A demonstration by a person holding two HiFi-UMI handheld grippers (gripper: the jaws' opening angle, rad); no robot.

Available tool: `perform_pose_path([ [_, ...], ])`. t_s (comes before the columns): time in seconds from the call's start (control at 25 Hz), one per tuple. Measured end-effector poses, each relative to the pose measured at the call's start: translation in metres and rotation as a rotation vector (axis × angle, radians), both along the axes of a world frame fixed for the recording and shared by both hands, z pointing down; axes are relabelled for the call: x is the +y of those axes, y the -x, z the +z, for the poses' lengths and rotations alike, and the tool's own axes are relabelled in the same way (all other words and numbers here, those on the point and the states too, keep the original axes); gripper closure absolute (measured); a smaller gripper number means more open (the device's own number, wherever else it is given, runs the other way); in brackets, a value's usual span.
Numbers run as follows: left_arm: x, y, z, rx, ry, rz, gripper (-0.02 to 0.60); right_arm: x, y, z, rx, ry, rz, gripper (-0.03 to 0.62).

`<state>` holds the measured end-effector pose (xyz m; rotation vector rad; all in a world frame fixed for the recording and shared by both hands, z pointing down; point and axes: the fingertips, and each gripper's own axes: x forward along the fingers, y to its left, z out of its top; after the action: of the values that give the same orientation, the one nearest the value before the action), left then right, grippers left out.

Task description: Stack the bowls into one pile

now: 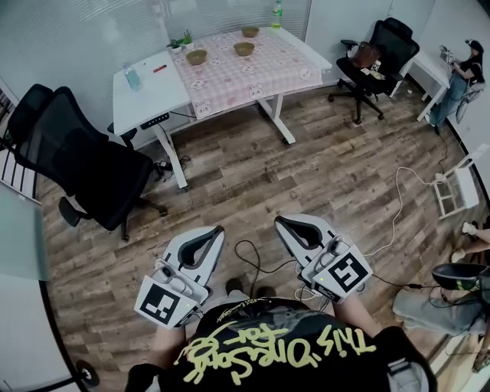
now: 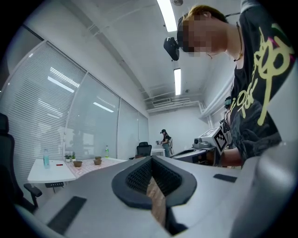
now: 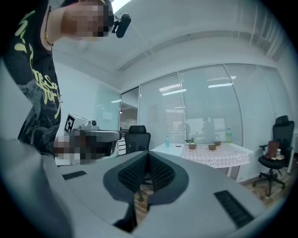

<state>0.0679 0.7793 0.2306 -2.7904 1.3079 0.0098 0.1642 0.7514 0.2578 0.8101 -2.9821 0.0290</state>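
Three brown bowls stand apart on the pink checked cloth of a far white table [image 1: 149, 96]: one at the left [image 1: 197, 57], one in the middle [image 1: 244, 48], one at the back [image 1: 250, 31]. They show small in the left gripper view [image 2: 77, 163] and in the right gripper view [image 3: 192, 146]. My left gripper [image 1: 219, 229] and right gripper [image 1: 279, 222] are held level close to my body, far from the table. Both are shut with nothing between the jaws, as the left gripper view [image 2: 151, 159] and the right gripper view [image 3: 149, 154] confirm.
A black office chair [image 1: 84, 164] stands on the wooden floor left of my path, another [image 1: 380, 53] right of the table. Cables [image 1: 398, 207] trail across the floor at the right. A person [image 1: 459, 76] stands at a far-right desk. Bottles [image 1: 277, 14] and a plant [image 1: 184, 40] sit on the table.
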Motion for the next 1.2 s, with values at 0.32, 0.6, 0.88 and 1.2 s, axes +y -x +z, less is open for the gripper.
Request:
perform_pose_path([
  [0.32,-0.009,0.013,-0.004,0.038,-0.013,-0.079,0.488,-0.018,-0.007,-0.006,-0.049,-0.025,0.072,0.507],
  [0.6,-0.010,0.029,-0.009,0.079,-0.023,-0.119,0.304,-0.026,-0.011,-0.014,-0.069,-0.044,0.114,0.375],
  [0.88,-0.010,0.039,-0.007,0.072,-0.019,-0.109,0.299,-0.025,0.003,-0.014,-0.063,-0.049,0.113,0.364],
  [1.2,-0.013,0.062,-0.010,0.103,-0.016,-0.083,0.300,-0.026,0.026,-0.012,-0.071,-0.021,0.119,0.364],
])
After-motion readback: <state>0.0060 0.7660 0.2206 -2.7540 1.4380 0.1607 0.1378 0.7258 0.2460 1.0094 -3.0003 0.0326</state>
